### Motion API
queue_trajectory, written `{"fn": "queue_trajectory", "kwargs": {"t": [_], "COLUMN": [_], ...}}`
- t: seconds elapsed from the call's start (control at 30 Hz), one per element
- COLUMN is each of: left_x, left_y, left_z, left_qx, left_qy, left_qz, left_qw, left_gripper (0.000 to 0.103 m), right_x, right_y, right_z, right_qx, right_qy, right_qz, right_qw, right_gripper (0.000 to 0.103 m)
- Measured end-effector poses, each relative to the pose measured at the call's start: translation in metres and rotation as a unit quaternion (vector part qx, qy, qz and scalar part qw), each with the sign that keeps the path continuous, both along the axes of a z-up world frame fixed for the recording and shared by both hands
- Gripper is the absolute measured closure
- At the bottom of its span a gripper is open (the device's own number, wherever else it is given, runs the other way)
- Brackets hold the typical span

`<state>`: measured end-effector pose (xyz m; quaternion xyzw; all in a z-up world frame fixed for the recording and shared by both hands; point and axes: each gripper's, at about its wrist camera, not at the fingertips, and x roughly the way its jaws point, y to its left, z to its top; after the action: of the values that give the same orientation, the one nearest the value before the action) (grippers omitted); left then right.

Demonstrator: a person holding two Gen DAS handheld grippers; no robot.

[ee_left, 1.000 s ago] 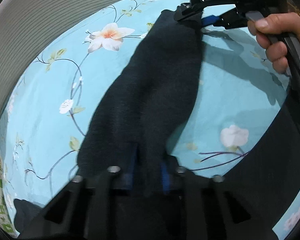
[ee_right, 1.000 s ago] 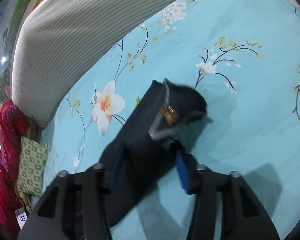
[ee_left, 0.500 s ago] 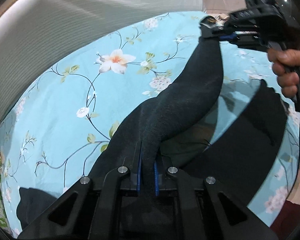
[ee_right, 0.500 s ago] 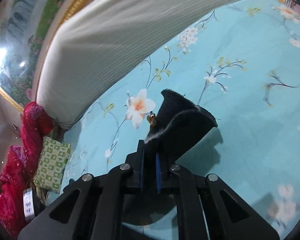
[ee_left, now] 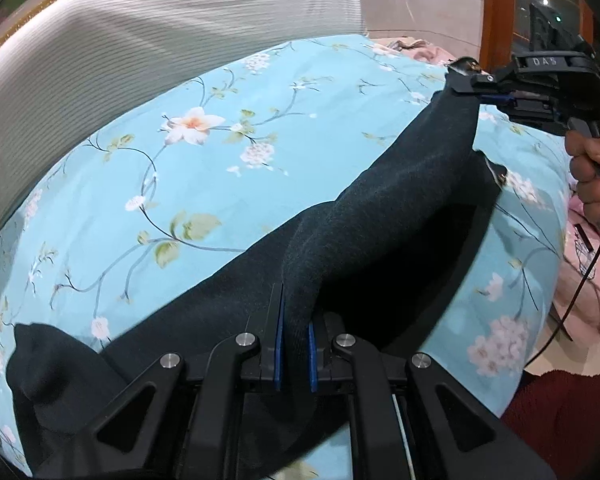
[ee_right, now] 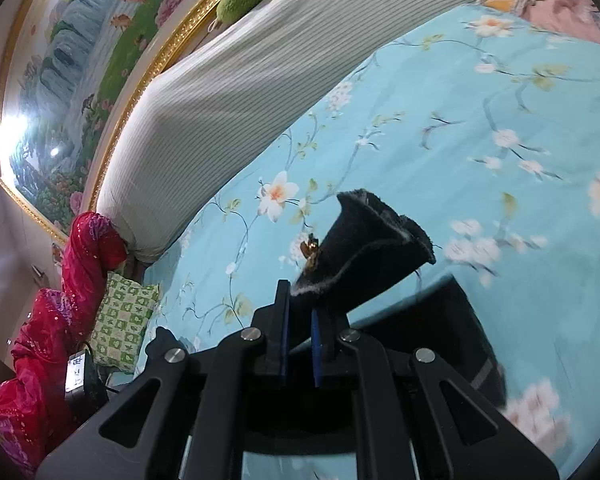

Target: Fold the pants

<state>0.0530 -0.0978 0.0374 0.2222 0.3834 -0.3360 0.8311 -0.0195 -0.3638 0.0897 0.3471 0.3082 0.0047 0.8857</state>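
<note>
Dark navy pants hang stretched above a blue floral bedsheet. My left gripper is shut on one end of the pants. My right gripper shows at the upper right of the left wrist view, shut on the waistband end and holding it up. In the right wrist view my right gripper pinches the waistband, which has a grey edge and a small gold button. Another part of the pants lies on the sheet at the lower left.
A striped white bolster lies along the far side of the bed under a gold-framed painting. A green checked cushion and red fabric sit at the bed's left end. Pink bedding is at the right.
Both grippers closed on the pants and lifted them off the sheet. The right gripper has moved away to the right, stretching the fabric between the two grippers.
</note>
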Motion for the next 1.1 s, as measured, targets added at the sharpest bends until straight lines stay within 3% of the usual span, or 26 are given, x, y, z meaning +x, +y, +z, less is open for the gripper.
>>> {"fn": "queue_trajectory", "kwargs": {"t": [0.2,0.33,0.47,0.6,0.77,0.9,1.0,1.1], "left_x": [-0.010,-0.017,-0.021,-0.027,-0.029,-0.031,-0.029,-0.022], "left_y": [-0.002,-0.001,0.001,0.008,0.032,0.059,0.079,0.103], "left_z": [-0.023,-0.035,-0.045,-0.041,-0.031,-0.021,-0.013,-0.006], "left_qx": [0.018,0.028,0.032,0.016,-0.014,-0.046,-0.064,-0.074], "left_qy": [0.007,0.018,0.024,0.028,0.043,0.054,0.059,0.061], "left_qz": [-0.002,-0.002,0.009,0.027,0.067,0.109,0.147,0.187], "left_qw": [0.9998,0.9994,0.9991,0.9991,0.9967,0.9915,0.9854,0.9776], "left_gripper": [0.095,0.094,0.081,0.051,0.050,0.047,0.037,0.035], "right_x": [-0.027,-0.036,-0.041,-0.044,-0.062,-0.076,-0.076,-0.065], "right_y": [-0.010,-0.011,-0.017,-0.016,-0.014,-0.010,0.005,0.025], "right_z": [-0.039,-0.059,-0.074,-0.068,-0.049,-0.029,-0.015,-0.012], "right_qx": [0.031,0.020,0.029,0.029,-0.013,-0.045,-0.070,-0.076], "right_qy": [0.039,0.069,0.085,0.090,0.075,0.049,0.025,0.015], "right_qz": [-0.029,-0.040,-0.047,-0.048,-0.063,-0.072,-0.052,-0.012], "right_qw": [0.998,0.997,0.995,0.994,0.995,0.995,0.996,0.997], "right_gripper": [0.093,0.093,0.093,0.089,0.066,0.064,0.064,0.064]}}
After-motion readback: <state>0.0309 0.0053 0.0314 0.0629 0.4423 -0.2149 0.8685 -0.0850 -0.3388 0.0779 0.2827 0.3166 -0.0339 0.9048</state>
